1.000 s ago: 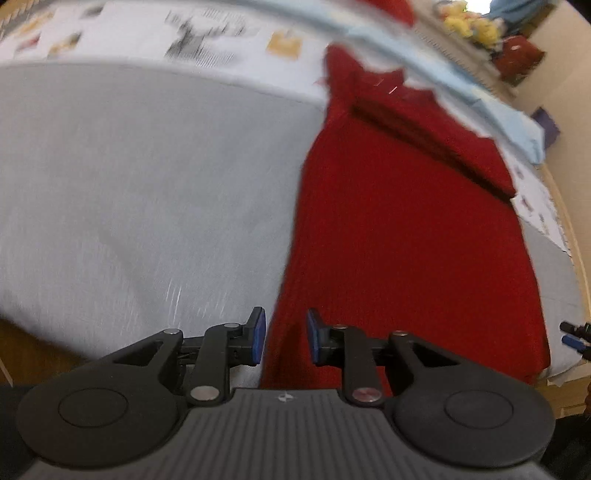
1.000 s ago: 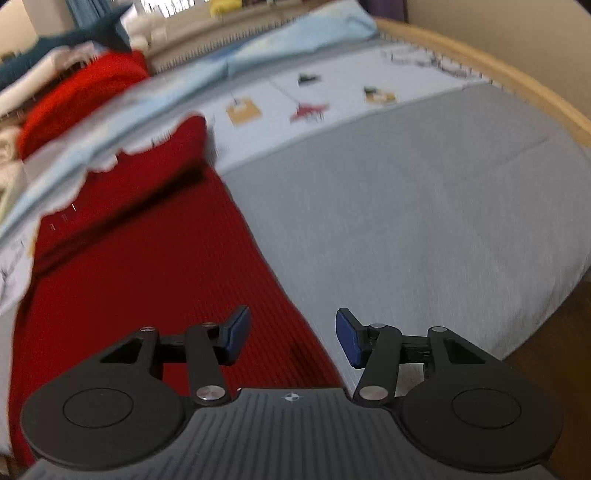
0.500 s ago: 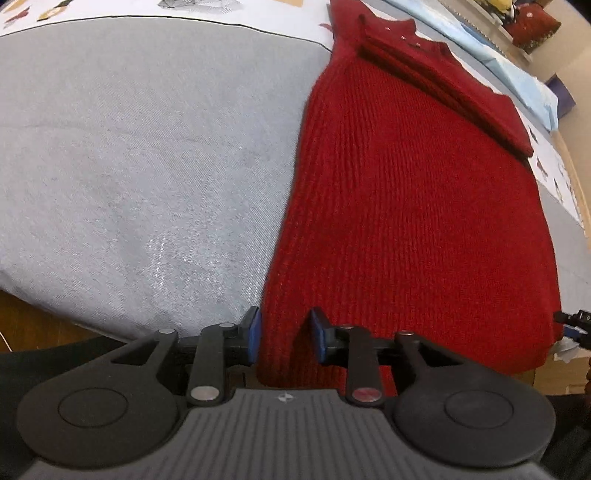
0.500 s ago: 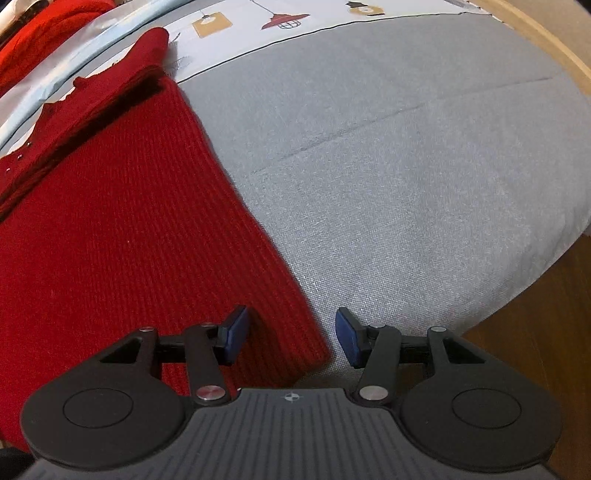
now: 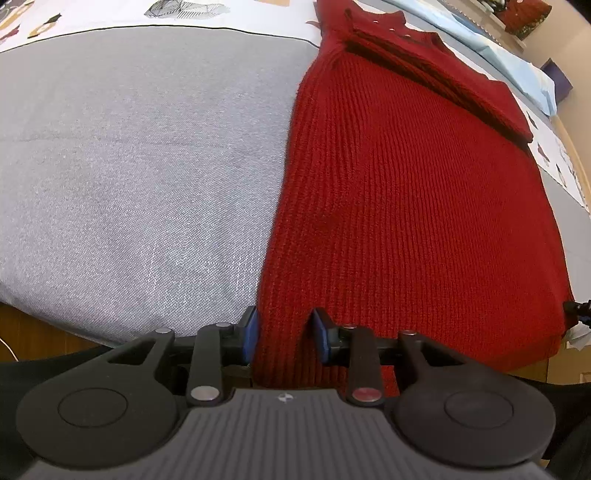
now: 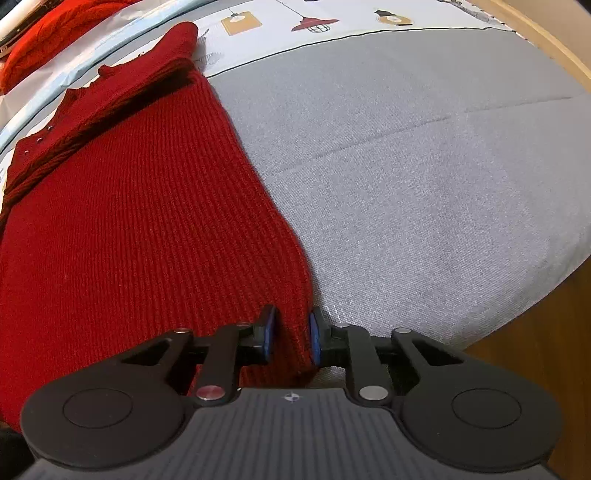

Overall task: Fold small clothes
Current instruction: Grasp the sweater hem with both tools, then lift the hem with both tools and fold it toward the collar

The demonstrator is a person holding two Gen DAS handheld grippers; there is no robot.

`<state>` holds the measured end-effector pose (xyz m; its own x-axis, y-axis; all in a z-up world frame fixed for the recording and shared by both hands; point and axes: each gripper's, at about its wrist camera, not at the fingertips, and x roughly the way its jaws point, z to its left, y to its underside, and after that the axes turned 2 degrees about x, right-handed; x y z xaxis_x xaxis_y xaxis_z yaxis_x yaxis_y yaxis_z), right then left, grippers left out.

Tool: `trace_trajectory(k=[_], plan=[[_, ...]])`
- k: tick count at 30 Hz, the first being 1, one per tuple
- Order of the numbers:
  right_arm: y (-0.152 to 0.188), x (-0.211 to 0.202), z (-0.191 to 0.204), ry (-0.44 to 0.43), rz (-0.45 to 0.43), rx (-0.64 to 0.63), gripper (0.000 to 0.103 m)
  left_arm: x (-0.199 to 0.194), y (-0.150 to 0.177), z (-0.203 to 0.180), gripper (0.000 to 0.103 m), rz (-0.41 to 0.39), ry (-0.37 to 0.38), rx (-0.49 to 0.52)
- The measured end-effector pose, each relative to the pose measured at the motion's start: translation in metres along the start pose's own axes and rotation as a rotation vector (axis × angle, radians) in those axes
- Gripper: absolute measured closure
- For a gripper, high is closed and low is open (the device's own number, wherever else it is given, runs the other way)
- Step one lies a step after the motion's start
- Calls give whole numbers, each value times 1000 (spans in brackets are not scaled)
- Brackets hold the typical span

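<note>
Grey bedcover [image 5: 129,166] beneath, red knit sweater [image 5: 406,203] flat at twelve o'clock. Left gripper [image 5: 284,334] tilted steeply down, opening — hem corner between pads. Right gripper [image 6: 291,336] likewise pitched, closing on opposite corner; contact hard to make out. Hem edge hidden behind both.

Sweater [image 5: 406,206] hem hidden behind gripper bodies in both views; shelf items [image 5: 524,14] at far corner indistinct.

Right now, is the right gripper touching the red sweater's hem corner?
Touching. The right wrist view shows the right gripper closing, both blue pads against the red sweater corner bunched between them.
</note>
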<state>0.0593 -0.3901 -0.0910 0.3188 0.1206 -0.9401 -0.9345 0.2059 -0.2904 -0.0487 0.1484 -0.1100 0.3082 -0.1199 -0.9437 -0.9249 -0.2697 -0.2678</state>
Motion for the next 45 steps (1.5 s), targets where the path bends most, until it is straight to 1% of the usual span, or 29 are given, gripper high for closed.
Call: trace_trajectory(k=[4, 9, 12, 13, 14, 15, 16, 19, 21, 22, 24, 25, 27, 28, 30, 33, 34, 36, 37, 38, 42, 45], plan=[[1, 0, 4, 14, -2, -35, 80, 0, -1, 0, 68, 1, -5, 7], [2, 0, 7, 24, -7, -52, 82, 1, -1, -2, 68, 0, -7, 11], [2, 0, 8, 25, -11, -64, 85, 2, -2, -3, 68, -1, -7, 15], [3, 0, 9, 25, -13, -68, 88, 2, -1, -3, 69, -3, -8, 19], [3, -1, 9, 24, -15, -71, 91, 1, 0, -5, 71, -10, -10, 30], [2, -3, 9, 18, -23, -71, 92, -1, 1, -6, 85, -23, -3, 42], [2, -5, 9, 6, -32, -69, 92, -5, 1, -7, 95, -41, 8, 52], [-1, -19, 5, -54, -95, -38, 93, -20, 3, -9, 95, -100, 52, 59], [-3, -28, -2, -94, -135, 11, 93, -20, 3, -7, 95, -95, 57, 43], [-3, -28, -5, -98, -134, 28, 93, -18, 3, -5, 94, -82, 54, 35], [-4, -21, -10, -82, -105, 52, 91, -11, 2, -3, 94, -43, 58, 17], [-3, -14, -11, -67, -75, 57, 87, -8, 1, -2, 91, -28, 56, 14], [-1, -1, -10, -44, -12, 49, 85, -2, 1, -1, 83, -3, 44, 17], [1, 3, -7, -23, -4, 31, 82, 0, 1, -1, 83, 6, 47, 16], [0, 6, -4, -4, 1, 3, 81, 1, 0, -1, 83, 6, 45, 20], [0, 8, -4, -3, 5, 8, 81, 2, 1, 0, 83, 5, 45, 19], [0, 8, -4, -3, 5, 5, 81, 2, 2, -1, 85, 3, 43, 22], [1, 7, -4, -1, 3, -3, 86, 0, 3, -2, 90, -6, 45, 39], [3, 6, -4, -4, 1, -5, 89, -1, 4, -4, 90, -10, 43, 49], [4, 5, -3, -9, -3, -3, 90, -1, 4, -5, 90, -12, 44, 51], [4, 3, -6, -19, -9, 8, 90, 0, 6, -1, 89, 1, 51, 33], [4, 5, -4, -10, 4, -2, 86, 2, 7, -3, 88, 5, 42, 53]])
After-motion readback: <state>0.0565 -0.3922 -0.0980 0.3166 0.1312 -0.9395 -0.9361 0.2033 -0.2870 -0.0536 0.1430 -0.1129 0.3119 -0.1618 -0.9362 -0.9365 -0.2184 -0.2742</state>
